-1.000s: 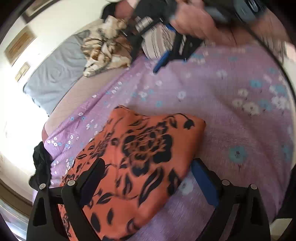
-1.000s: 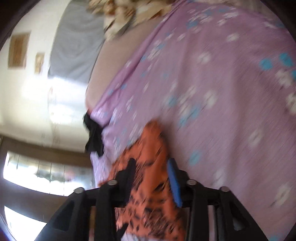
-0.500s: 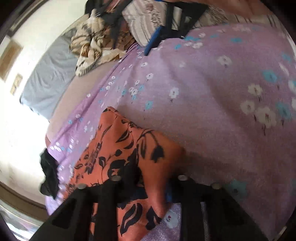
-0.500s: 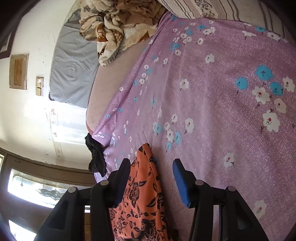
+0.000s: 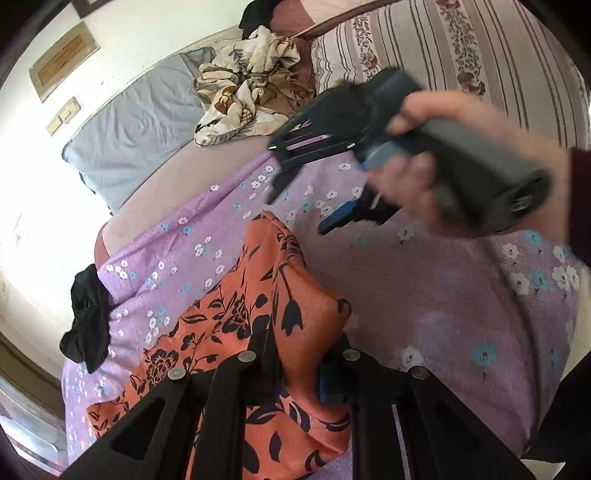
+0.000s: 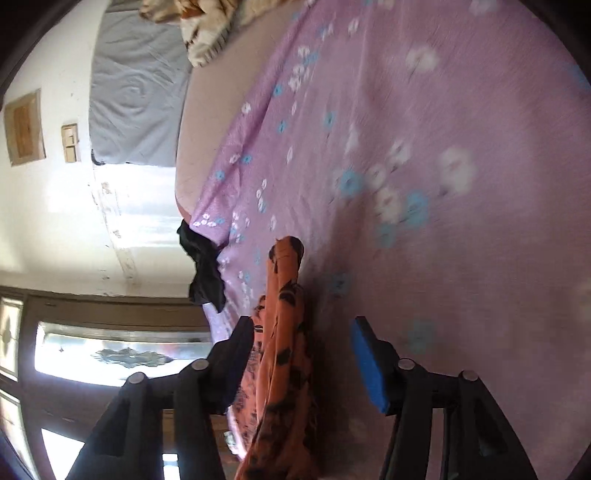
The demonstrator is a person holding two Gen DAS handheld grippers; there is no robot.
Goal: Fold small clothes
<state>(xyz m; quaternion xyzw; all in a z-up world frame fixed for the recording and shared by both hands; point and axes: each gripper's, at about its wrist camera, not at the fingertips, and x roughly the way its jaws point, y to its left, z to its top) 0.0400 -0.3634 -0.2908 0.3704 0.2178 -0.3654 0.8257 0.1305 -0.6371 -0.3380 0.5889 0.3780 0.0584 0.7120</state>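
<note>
left wrist view | left gripper (image 5: 295, 354) clamps a raised fold of the orange floral garment (image 5: 258, 317) to carry it over | right gripper (image 6: 303, 354) opening, cloth between jaws unpressed | garment near the purple bedsheet (image 5: 443, 295)'s left edge

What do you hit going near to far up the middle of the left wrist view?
left tongs shut on the orange floral cloth → purple floral sheet → right tongs, jaws opening, over the sheet → crumpled beige blanket → black garment at the top edge.
</note>
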